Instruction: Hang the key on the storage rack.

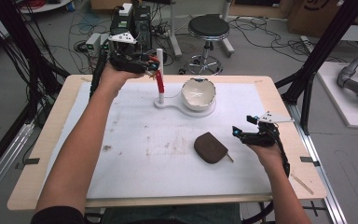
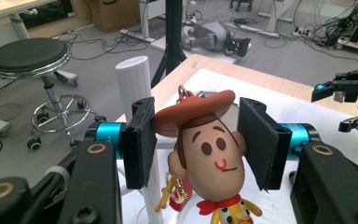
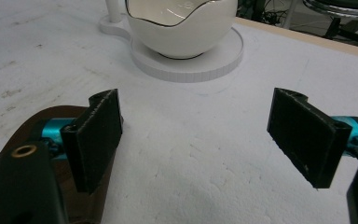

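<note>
Now the left hand-held gripper (image 2: 196, 144) clamps the cowboy keychain (image 2: 209, 154) (head between pads).

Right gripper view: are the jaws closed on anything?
No, the right gripper has its jaws standing wide apart over the bare white table cover, with nothing between the pads.

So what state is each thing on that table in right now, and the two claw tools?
Left gripper: shut on the cowboy keychain, raised beside the post.
Cowboy keychain: clamped by its head, upright, hanging free.
White post: upright on its stand.
Egg-shaped bowl: upright on the stand's round base, looks empty.
Brown ice-cream bar: lying flat on the table, untouched.
Right gripper: open, holding nothing.
</note>
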`<state>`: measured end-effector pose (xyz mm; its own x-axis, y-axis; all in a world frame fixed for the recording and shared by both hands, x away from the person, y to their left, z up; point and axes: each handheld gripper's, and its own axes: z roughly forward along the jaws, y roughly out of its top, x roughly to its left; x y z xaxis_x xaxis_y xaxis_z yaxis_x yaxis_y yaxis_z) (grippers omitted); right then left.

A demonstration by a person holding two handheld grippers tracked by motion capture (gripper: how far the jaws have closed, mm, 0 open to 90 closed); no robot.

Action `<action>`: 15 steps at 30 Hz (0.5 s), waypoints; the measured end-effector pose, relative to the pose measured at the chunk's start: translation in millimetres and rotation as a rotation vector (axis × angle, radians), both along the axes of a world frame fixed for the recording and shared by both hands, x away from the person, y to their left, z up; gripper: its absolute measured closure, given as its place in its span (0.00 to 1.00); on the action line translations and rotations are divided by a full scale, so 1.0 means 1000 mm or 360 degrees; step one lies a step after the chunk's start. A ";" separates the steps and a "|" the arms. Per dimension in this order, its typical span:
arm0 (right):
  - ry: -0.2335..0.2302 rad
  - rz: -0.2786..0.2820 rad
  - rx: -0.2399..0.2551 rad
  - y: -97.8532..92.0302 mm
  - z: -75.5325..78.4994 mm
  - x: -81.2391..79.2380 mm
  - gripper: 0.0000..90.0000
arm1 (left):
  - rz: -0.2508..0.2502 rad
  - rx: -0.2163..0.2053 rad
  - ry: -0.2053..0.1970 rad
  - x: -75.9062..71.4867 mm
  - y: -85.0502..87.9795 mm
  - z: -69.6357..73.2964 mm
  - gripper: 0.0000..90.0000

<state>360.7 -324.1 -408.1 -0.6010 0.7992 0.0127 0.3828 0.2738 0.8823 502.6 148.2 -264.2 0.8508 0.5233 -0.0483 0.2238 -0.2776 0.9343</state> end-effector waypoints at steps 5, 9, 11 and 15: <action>0.0000 0.0001 -0.0005 0.000 0.000 0.000 0.20 | 0.0014 0.0009 0.0006 0.002 0.000 -0.003 0.53; 0.0002 0.0000 -0.0003 0.000 0.000 0.000 0.20 | 0.0056 0.0023 0.0024 0.004 0.003 -0.006 0.53; 0.0002 0.0001 0.0003 0.000 0.000 -0.001 0.20 | 0.0064 0.0021 0.0025 0.005 0.004 -0.008 0.52; -0.0007 0.0011 -0.0007 0.000 0.000 -0.001 0.20 | 0.0068 -0.0012 0.0031 0.004 0.006 -0.009 0.44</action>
<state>360.0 -324.2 -407.7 -0.6068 0.7949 0.0066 0.3768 0.2803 0.8829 506.3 154.1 -273.1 0.8267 0.5585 -0.0685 0.2533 -0.2606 0.9316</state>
